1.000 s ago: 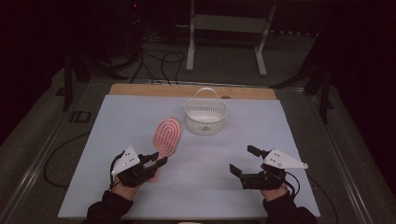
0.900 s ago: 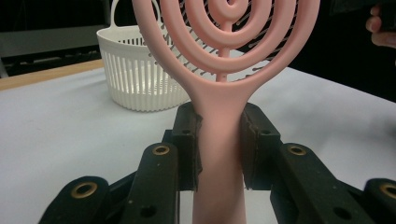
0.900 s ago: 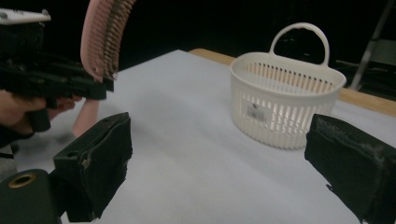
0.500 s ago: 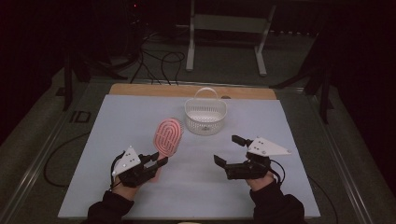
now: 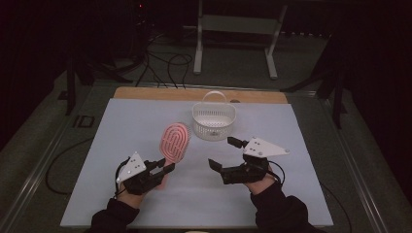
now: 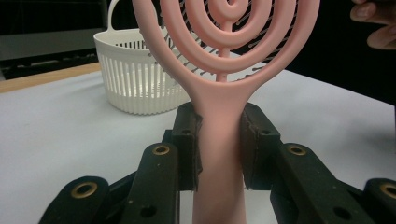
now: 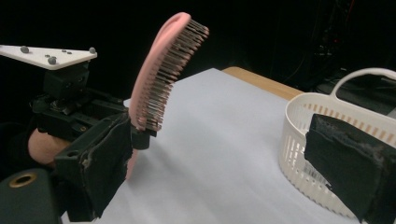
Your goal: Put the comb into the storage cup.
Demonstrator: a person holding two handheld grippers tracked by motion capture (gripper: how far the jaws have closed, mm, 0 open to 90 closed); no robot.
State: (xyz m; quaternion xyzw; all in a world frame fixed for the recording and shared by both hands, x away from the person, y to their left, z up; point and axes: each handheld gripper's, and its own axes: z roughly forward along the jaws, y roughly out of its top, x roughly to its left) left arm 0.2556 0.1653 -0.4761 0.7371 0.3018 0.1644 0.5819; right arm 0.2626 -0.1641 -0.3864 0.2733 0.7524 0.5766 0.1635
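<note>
A pink oval hairbrush (image 5: 174, 141) stands tilted up off the white table, its handle clamped by my left gripper (image 5: 164, 169) near the front left. In the left gripper view both black pads press on the brush's neck (image 6: 219, 107), with the ringed head above. My right gripper (image 5: 224, 154) hovers just right of the brush, jaws wide apart with nothing between them. In the right gripper view its own jaws frame the bristled brush (image 7: 159, 74) and the left gripper (image 7: 70, 107) that holds it. A white slatted basket (image 5: 214, 119) sits behind, at mid-table.
White sheet (image 5: 121, 126) covers the table, with a wooden strip (image 5: 194, 93) along the far edge. Basket (image 6: 135, 84) stands close behind the brush; its wall (image 7: 299, 140) is near my right jaw. A metal stand (image 5: 233, 29) and cables lie on the floor beyond.
My right gripper has moved left and slightly up, from the front right toward the brush. The left gripper and brush have stayed put.
</note>
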